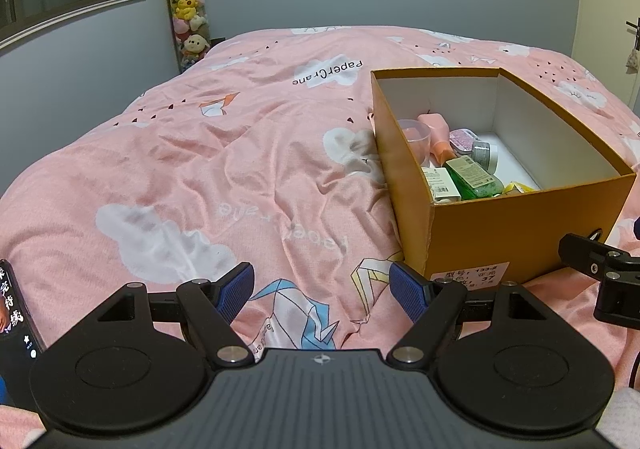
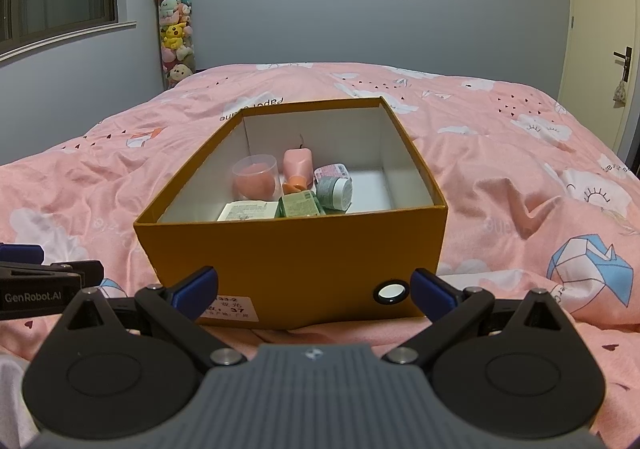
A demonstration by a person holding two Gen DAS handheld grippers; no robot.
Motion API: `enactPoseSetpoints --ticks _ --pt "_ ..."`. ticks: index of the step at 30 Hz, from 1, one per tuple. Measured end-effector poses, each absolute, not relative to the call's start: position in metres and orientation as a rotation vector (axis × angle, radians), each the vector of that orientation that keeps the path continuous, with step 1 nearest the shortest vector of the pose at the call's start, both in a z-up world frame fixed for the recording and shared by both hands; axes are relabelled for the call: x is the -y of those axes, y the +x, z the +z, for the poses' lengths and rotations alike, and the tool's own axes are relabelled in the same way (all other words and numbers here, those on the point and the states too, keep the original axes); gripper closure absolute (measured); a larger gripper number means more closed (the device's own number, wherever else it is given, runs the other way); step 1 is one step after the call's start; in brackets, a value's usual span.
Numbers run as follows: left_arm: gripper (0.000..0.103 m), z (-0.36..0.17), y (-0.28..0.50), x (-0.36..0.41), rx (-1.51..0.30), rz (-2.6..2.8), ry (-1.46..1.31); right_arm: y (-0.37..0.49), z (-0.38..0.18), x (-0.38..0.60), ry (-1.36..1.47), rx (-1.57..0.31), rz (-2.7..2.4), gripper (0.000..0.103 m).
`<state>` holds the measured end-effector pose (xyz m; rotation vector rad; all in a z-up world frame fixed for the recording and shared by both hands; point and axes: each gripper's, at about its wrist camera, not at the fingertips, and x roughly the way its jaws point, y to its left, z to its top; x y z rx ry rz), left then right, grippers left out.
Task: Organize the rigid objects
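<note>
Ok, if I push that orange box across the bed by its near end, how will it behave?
The box looks like stiff cardboard, so it should probably hold its shape. On the soft, wrinkled quilt it may drag or snag rather than glide. Its contents sit mostly on one side, by the clear cup, so it might swing slightly.

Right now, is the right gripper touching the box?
Apart. The right wrist view shows the open right gripper short of the orange box, with pink bedding visible between its fingertips and the box's front wall.
</note>
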<state>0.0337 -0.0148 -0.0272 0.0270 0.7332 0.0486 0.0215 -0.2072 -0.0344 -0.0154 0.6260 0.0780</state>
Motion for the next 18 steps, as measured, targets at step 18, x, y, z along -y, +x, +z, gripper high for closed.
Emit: enactPoseSetpoints --ticks 18 --pt "0.013 -0.0284 0.0330 0.0135 -0.736 0.052 0.026 0.0214 -0.0368 0.2048 -0.005 -0.636 0.075 0.003"
